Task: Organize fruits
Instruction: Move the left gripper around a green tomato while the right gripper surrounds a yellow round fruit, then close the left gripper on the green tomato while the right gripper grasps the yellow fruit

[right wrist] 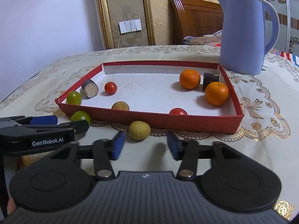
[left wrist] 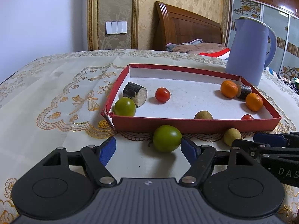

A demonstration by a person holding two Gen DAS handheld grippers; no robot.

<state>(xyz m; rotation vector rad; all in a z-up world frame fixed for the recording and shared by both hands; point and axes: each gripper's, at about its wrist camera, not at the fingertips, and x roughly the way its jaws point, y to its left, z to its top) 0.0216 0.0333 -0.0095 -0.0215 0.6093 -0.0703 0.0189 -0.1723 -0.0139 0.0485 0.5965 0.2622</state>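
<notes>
Lying on the patterned cloth of the desk (right wrist: 261,123), a shallow red tray (right wrist: 186,120) with a white floor is being shown in both wrist views. Inside it, a green fruit (right wrist: 74,97) is being kept in the near left corner, just beside a dark cut cylinder (right wrist: 90,89). A small red tomato (right wrist: 110,88) is being displayed a little further in. Two oranges (right wrist: 189,79) (right wrist: 216,93) are being kept near the right wall, with a second dark cylinder (right wrist: 211,78) between them. A tan round fruit (right wrist: 120,106) and another red tomato (right wrist: 178,111) are being partly hidden by the front wall.

Outside the tray, a second green fruit (left wrist: 166,138) is resting on the cloth just before the front wall. It is being flanked by the blue pads of the left claw (left wrist: 147,148), which is being held wide, with the right pad at or very near the fruit and the left pad apart from it. A yellowish round fruit (right wrist: 139,130) is also resting before the front wall. The right claw (right wrist: 144,145) is being held partly open just short of it, with nothing gripped. A blue jug (right wrist: 243,37) is standing behind the tray's far right corner.
</notes>
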